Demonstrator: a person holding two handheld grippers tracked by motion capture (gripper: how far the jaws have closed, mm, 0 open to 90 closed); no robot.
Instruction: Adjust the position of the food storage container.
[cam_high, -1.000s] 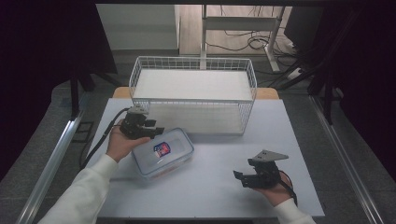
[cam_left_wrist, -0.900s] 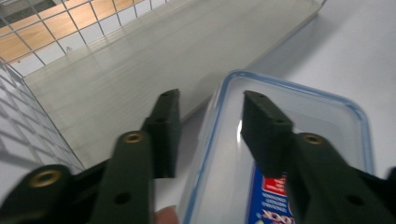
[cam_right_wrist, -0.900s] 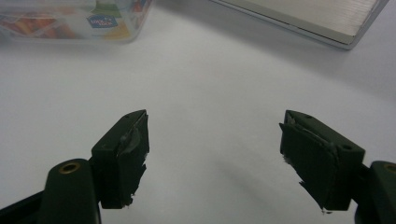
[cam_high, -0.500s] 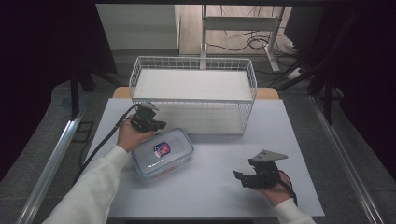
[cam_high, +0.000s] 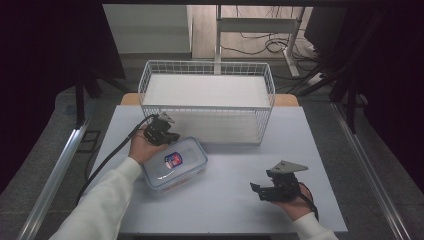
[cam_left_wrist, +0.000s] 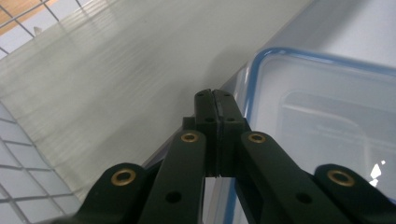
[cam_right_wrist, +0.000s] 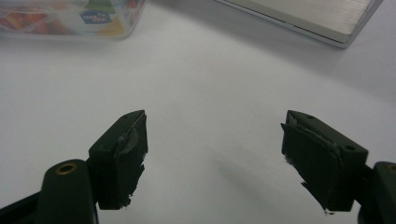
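Container (cam_high: 174, 163), clear with blue-rimmed lid, flat on table (cam_high: 320, 150), just in front of basket (cam_high: 207, 100), toward its left end. Landmark: container.

Left gripper (cam_high: 162, 131) at container's far-left corner, between it and basket. Jaws pressed together, nothing between them; tips (cam_left_wrist: 214, 100) just off lid's blue rim, over table beside corner. Touching rim or not: cannot tell. Likely closed to prod or nudge rather than grab; lid too wide for a pinch from here.

Right gripper (cam_high: 275, 187) well to container's right, nearer person, low over bare table. Jaws spread wide, empty. Container's side (cam_right_wrist: 70, 18) up ahead of it. Probably parked, ready to brace or take opposite side.

Basket empty; looks like possible drop spot, only a guess.
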